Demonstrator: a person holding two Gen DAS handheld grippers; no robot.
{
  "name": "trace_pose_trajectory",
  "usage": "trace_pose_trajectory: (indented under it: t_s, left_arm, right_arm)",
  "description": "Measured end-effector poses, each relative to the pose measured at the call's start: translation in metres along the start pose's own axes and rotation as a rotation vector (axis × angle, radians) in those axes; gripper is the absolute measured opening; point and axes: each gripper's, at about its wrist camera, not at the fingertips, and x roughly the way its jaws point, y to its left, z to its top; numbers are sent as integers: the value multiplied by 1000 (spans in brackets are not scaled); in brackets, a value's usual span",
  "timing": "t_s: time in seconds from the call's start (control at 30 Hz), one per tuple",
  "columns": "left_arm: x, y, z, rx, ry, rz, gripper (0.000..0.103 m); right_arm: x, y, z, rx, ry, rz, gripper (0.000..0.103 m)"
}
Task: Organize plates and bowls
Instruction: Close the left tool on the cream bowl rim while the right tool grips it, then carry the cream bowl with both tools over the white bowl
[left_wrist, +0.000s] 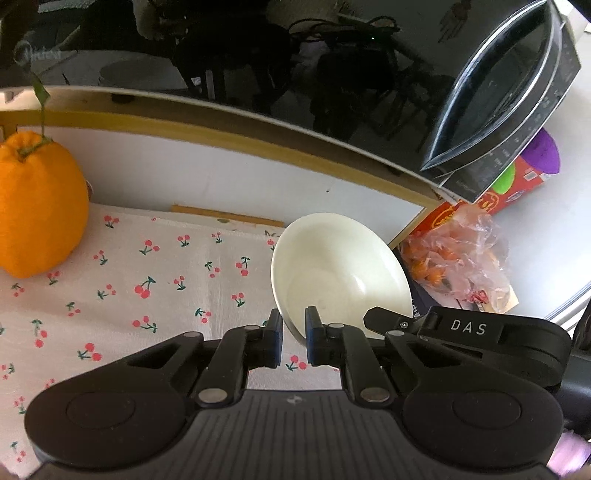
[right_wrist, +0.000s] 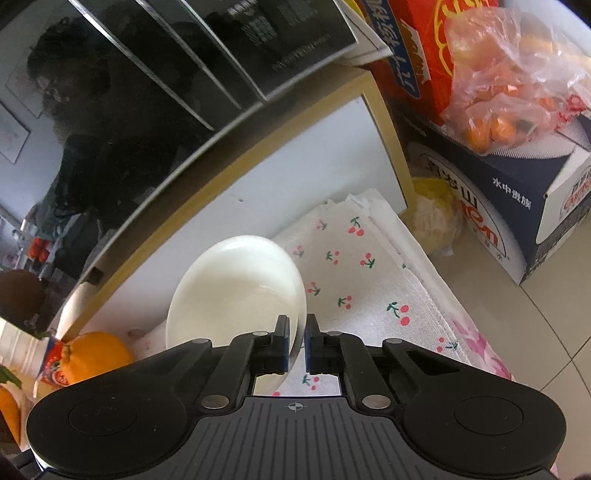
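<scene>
I had a dish pinched in each gripper, and the thing to get right, as I judged it, was bringing the two together without knocking rim against rim. Both pieces were glossy ceramic held only by a thin edge, so I wanted slow wrists, the dishes levelled before lowering, and one set down fully before the other went into or onto it.

My left gripper (left_wrist: 293, 341) was closed on the near rim of a white, deep, glazed ceramic bowl (left_wrist: 340, 273), one pad outside the wall and one inside. The bowl tilted up and away from the fingers, its open face turned toward the camera, over the right part of the white cherry-print cloth (left_wrist: 147, 280) that covered the surface. My other gripper's black body showed just beside it on the right.

My right gripper (right_wrist: 296, 345) was closed on the rim of a white, shallow, round ceramic plate (right_wrist: 240, 284), which stood steeply on edge, reaching up and to the left of the fingers above the same cloth (right_wrist: 354, 273). Whether either dish touched the cloth I could not tell.

A large orange citrus fruit with a leafy stem (left_wrist: 37, 206) sat on the cloth well to the left, and a clear plastic bag of small oranges (left_wrist: 458, 254) lay off to the right, so the open cloth between them looked the safest place to stack.
</scene>
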Motion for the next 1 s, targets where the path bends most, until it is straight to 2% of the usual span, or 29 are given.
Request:
trace_pose_trajectory:
  t_s: [0.47, 1.0]
  left_arm:
    - [-45, -6, -1, -36, -3, -9, 11]
    - [-111, -4, -12, -20, -25, -35, 11]
  right_arm:
    - [-55, 37, -6, -51, -1, -9, 9]
    - [-113, 69, -35, -75, -15, 16, 9]
